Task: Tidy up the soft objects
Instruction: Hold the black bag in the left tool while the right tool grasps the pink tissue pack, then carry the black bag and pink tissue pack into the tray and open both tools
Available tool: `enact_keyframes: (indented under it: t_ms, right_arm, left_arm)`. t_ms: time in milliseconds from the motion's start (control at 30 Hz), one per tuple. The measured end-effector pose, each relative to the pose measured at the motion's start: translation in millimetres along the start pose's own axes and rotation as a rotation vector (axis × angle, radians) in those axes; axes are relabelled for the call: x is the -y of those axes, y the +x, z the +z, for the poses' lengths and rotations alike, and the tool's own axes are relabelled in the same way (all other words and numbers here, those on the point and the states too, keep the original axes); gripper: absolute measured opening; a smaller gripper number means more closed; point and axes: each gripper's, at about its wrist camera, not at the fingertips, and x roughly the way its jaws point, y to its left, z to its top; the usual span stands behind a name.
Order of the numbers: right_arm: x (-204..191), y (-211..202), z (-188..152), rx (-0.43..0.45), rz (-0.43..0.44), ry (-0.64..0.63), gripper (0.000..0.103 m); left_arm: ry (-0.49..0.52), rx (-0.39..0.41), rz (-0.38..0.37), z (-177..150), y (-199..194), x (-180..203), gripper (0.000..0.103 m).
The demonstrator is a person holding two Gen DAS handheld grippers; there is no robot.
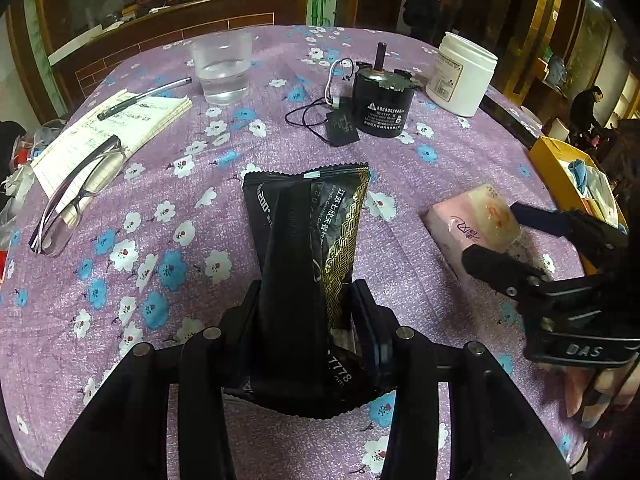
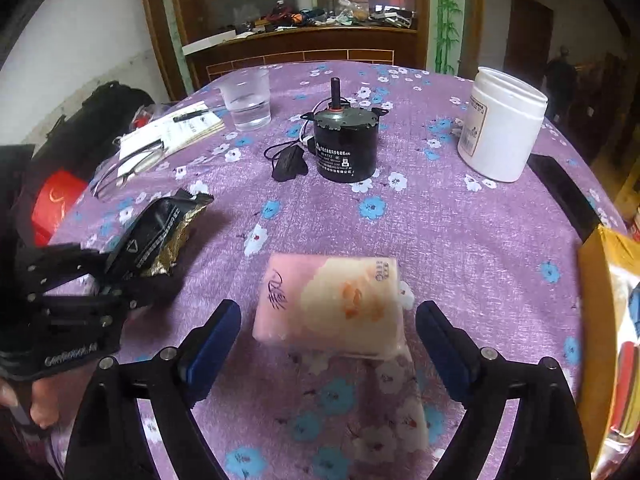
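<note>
A black foil packet with gold scrollwork stands squeezed between the pads of my left gripper, which is shut on its lower half. From the right wrist view the same black packet sticks out of the left gripper at the left edge. A pink tissue pack lies flat on the purple flowered cloth. My right gripper is open, one finger on each side of the pack's near end, pads clear of it. In the left wrist view the right gripper straddles the pink tissue pack.
Behind stand a black motor with a lead and plug, a clear cup of water, a white jar, and a notepad with pen and glasses. A yellow box sits off the table's right edge.
</note>
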Motion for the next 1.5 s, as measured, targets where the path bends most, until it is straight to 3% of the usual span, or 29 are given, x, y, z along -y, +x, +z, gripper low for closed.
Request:
enact_keyframes:
  t_ms: [67, 200, 433, 567, 833, 1500]
  right_arm:
    - [2.7, 4.7, -1.9, -0.016, 0.016, 0.019, 0.076]
    - [11.0, 0.1, -7.8, -0.019, 0.033, 0.071, 0.073]
    - [21.9, -44.9, -24.6, 0.108, 0.052, 0.134, 0.073]
    - [25.0, -65.7, -29.3, 0.142, 0.067, 0.144, 0.073]
    - [40.3, -92.9, -40.1, 0.190, 0.078, 0.188, 0.073]
    - [91.3, -134.8, -71.6, 0.255, 0.072, 0.292, 0.073]
  left_arm:
    - [0.004, 0.001, 0.002, -0.6, -1.1, 0.4, 0.041]
    - [0.014, 0.016, 0.005, -1.4, -3.3, 3.0, 0.041]
    - [0.047, 0.056, 0.049, -1.3, -11.0, 13.5, 0.041]
    - [0.081, 0.082, 0.111, -2.3, -20.1, 23.5, 0.041]
    - [0.118, 0.122, 0.164, -10.8, -35.9, 47.0, 0.041]
    - [0.233, 0.187, 0.180, -4.5, -48.6, 127.9, 0.041]
